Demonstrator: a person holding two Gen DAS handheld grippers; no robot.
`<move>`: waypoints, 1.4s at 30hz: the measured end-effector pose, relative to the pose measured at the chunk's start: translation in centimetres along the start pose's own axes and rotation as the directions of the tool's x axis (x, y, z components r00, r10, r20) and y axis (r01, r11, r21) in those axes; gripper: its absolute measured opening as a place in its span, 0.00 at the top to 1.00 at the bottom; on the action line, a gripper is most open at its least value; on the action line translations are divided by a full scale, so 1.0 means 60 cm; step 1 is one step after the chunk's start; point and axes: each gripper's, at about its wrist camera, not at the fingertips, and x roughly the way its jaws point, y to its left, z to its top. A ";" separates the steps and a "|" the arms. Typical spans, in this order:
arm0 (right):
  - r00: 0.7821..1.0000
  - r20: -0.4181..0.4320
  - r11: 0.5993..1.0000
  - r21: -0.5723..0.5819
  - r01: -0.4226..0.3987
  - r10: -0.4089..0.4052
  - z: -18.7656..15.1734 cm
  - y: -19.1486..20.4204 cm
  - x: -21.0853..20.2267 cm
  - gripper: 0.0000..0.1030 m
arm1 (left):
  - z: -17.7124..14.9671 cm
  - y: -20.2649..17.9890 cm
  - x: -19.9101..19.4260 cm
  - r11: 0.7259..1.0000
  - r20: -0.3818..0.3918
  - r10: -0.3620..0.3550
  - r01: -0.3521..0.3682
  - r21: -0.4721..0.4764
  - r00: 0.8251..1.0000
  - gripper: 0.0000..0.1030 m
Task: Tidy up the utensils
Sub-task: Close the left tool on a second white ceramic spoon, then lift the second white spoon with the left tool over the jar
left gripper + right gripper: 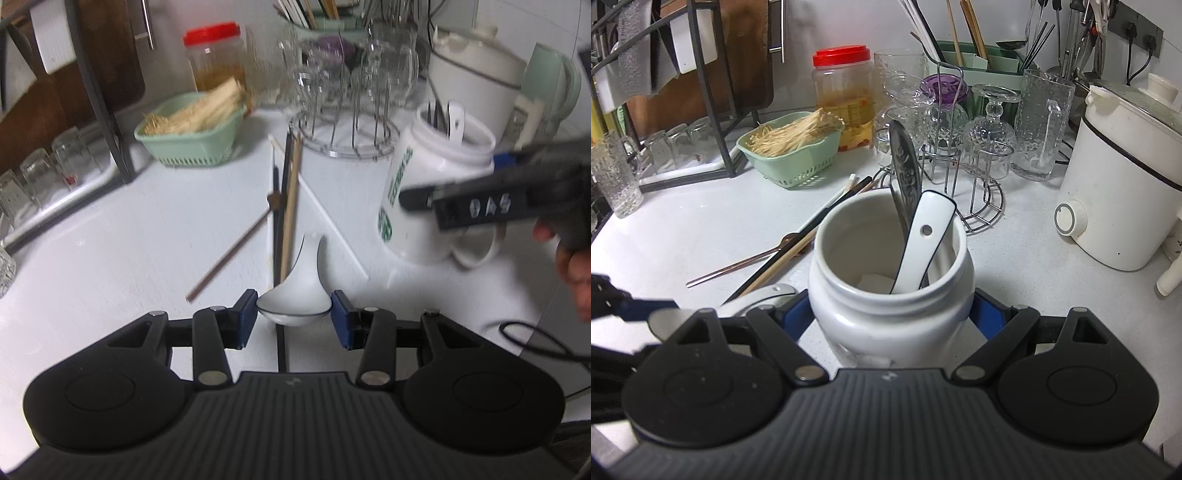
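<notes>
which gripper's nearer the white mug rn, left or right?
Right. The right gripper has its blue pads on both sides of the white mug, gripping it. The left gripper is off to the mug's side, closed on a white ceramic spoon by its bowl.

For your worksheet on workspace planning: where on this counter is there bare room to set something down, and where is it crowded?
Free: the counter between the green basket and the loose chopsticks, and right of the white jar before the cooker. Crowded: the glasses on the rack behind.
</notes>
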 end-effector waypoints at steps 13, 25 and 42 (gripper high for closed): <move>1.000 0.004 1.000 0.002 0.017 -0.017 0.000 0.005 0.000 0.12 | 0.045 0.012 -0.035 1.000 0.066 -0.005 0.007 -0.028 0.998 0.53; 0.998 0.000 0.995 -0.080 -0.063 0.063 0.009 -0.009 0.009 0.12 | 0.103 0.010 -0.062 0.993 0.047 0.039 -0.034 -0.111 0.998 0.53; 0.982 -0.008 0.963 -0.197 -0.187 0.189 0.017 -0.023 0.019 0.12 | 0.228 -0.038 -0.159 0.972 -0.031 0.030 -0.036 -0.234 0.999 0.53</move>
